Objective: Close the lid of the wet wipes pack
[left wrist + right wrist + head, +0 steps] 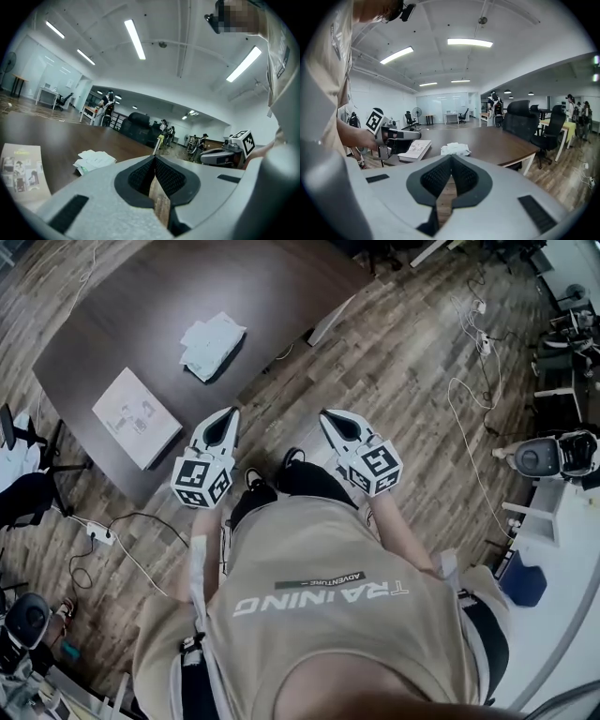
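The dark brown wooden tabletop [169, 296] fills the upper left of my head view, smooth and rounded at the corners, and stands on a plank floor [403, 362]. Near its closest edge lies a flat white printed booklet [137, 417], which looks fairly stiff. Beyond the booklet, toward the middle of the tabletop, sits the white soft-film wet wipes pack [212, 345], a little rumpled and pillow-shaped, well apart from both of my tools. I judge it light and squashy, with a slick wrapper that will likely slide on the smooth wood if I push sideways. So I would pin the body with one tool and press the stiffer flap lid flat with the other, pushing straight down rather than pinching. At this size I cannot tell whether the lid stands up. The grey plastic left gripper [229, 415] and grey plastic right gripper [328, 416] hang short of the tabletop, over the floor. Each has its ribbed black fingers [140, 176] brought together at the tips, with nothing between them.
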Tool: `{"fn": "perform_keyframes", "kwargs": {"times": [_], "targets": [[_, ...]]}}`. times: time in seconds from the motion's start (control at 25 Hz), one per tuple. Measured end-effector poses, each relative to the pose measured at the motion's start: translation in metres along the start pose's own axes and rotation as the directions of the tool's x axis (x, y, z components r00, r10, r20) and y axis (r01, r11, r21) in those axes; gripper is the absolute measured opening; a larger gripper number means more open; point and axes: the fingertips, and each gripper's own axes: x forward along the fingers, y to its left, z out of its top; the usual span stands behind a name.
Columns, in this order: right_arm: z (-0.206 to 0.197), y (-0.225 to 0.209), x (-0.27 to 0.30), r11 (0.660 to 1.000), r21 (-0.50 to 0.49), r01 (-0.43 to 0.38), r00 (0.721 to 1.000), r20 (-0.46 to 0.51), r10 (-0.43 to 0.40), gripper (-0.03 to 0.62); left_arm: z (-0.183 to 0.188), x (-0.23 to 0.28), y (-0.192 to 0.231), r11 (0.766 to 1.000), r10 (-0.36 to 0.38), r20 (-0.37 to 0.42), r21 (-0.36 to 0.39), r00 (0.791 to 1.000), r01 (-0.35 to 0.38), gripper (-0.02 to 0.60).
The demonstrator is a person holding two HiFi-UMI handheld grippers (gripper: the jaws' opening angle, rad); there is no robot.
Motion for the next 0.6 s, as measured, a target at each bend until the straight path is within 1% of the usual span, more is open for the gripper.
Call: {"fn": "perform_keyframes", "kwargs": {"times": [0.12, 0.32, 0.48, 0.6], "targets": [[0.0, -0.001, 0.017, 0.999, 0.004, -0.035, 0.999, -0.013, 0.035, 0.014, -0.006, 0.006, 0.01, 1.0, 0.017, -0.021, -0.021, 1.0, -0.017, 0.005], [0.007, -0.015, 0.056, 0.995, 0.025, -0.095, 0.995, -0.006, 0.095, 0.014, 0.003, 0.013, 0.032, 0.997, 0.069, -0.04, -0.012, 0.997, -0.07, 0.005], [0.021, -0.035, 0.099, 0.986, 0.039, -0.16, 0.987, 0.021, 0.16, 0.014, 0.015, 0.024, 0.06, 0.989, 0.145, -0.061, 0.007, 0.988, -0.145, 0.005], [0.039, -0.054, 0.13, 0.975, 0.016, -0.223, 0.974, 0.042, 0.222, 0.014, 0.029, 0.039, 0.077, 0.979, 0.202, -0.067, 0.023, 0.977, -0.201, 0.005]]}}
